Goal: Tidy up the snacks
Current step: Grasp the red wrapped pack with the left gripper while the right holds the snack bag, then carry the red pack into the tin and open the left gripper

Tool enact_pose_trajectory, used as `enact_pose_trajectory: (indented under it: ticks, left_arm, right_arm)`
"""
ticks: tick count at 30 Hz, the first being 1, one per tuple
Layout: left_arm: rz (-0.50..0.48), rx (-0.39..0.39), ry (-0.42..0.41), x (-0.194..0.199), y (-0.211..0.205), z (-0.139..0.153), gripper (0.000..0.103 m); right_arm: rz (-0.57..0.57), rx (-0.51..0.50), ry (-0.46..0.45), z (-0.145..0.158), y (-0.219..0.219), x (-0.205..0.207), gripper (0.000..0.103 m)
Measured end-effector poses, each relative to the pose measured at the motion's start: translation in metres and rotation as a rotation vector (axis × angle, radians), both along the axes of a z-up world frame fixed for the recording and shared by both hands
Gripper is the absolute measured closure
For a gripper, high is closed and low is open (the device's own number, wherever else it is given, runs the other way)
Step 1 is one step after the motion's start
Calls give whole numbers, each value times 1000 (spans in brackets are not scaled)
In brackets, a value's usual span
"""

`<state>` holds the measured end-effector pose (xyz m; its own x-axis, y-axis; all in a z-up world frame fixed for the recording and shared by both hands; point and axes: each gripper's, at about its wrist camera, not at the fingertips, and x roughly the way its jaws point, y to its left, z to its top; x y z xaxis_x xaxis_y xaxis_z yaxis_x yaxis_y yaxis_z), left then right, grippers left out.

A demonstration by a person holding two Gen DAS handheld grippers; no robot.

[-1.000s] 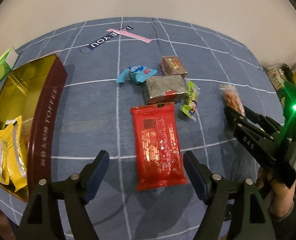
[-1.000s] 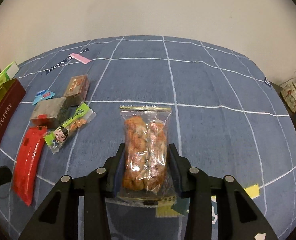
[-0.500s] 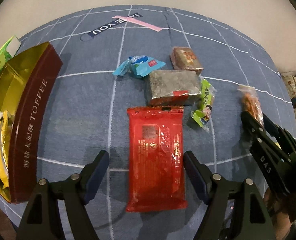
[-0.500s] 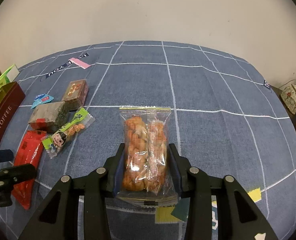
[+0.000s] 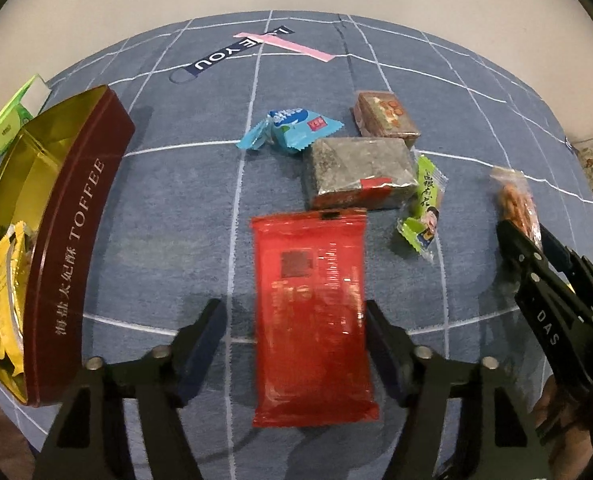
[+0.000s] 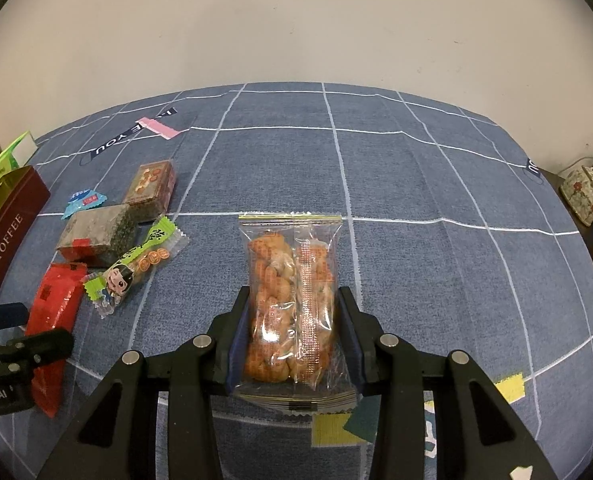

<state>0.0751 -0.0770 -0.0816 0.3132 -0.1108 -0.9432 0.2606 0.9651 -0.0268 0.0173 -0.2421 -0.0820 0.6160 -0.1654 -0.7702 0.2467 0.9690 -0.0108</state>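
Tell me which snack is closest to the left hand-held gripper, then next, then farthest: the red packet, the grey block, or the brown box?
In the left wrist view, from the left hand-held gripper:
1. Red packet, lying between its fingers.
2. Grey block, just beyond the packet's far end.
3. Brown box, behind the grey block, farthest.

Bare cloth (image 6: 436,264) lies right of the clear bag (image 6: 292,304); snacks (image 6: 96,236) crowd its left.

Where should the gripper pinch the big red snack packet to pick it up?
Pinch the red packet across its two long edges, near the middle, coming from above. It lies flat on the blue cloth, lengthwise between the left gripper's fingers, whose jaws have just been closing around it, and is narrow enough to fit between them.
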Motion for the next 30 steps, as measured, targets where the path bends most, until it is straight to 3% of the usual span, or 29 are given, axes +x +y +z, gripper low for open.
enact_pose_trajectory:
  ticks: [3,9,19,30]
  left_arm:
    - [-28,-13,1,-3,0,4,52]
    - [-52,-10,-10,-6,0,7,58]
    - [-64,-21,-9,-8,2,13,58]
    - [-79,-22,-59,-14,14,40,58]
  right_arm:
    - [1,-1,0,0,0,0,66]
    - [1,-7,1,0,0,0,66]
    - [1,-7,1,1,0,0,66]
    - [1,-7,0,1,0,0,66]
